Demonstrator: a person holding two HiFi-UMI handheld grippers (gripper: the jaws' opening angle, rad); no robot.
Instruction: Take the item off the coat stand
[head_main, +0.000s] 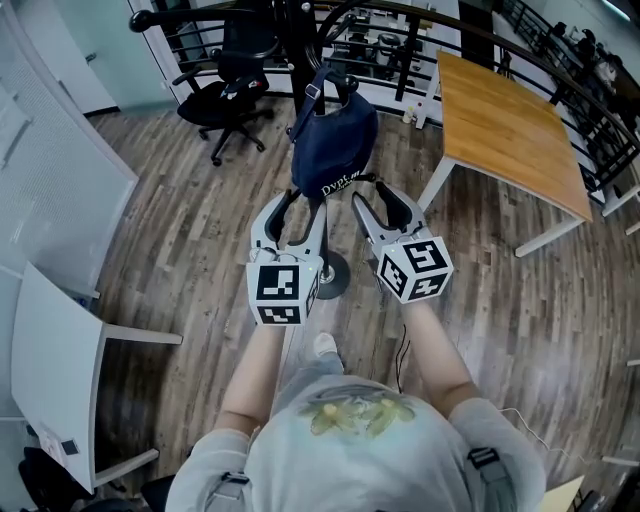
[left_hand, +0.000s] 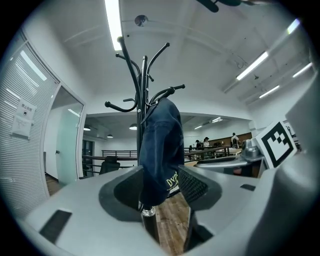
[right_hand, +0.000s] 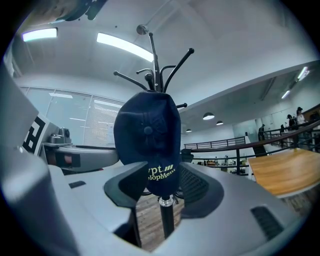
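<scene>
A dark blue cap (head_main: 335, 135) with pale lettering hangs on a hook of the black coat stand (head_main: 300, 40). My left gripper (head_main: 300, 205) is just short of the cap's lower edge on its left, jaws apart and empty. My right gripper (head_main: 383, 195) sits beside it on the right, jaws spread wide with nothing gripped. In the left gripper view the cap (left_hand: 160, 150) hangs side-on ahead of the jaws, with the stand's pole (left_hand: 143, 90) behind it. In the right gripper view the cap (right_hand: 147, 135) shows its crown, with the stand's hooks (right_hand: 156, 70) above.
The stand's round base (head_main: 333, 275) rests on the wood floor below my grippers. A wooden table (head_main: 505, 110) stands to the right, a black office chair (head_main: 230, 85) at the back left, a white chair (head_main: 50, 350) at the near left. A dark railing (head_main: 560, 60) runs behind.
</scene>
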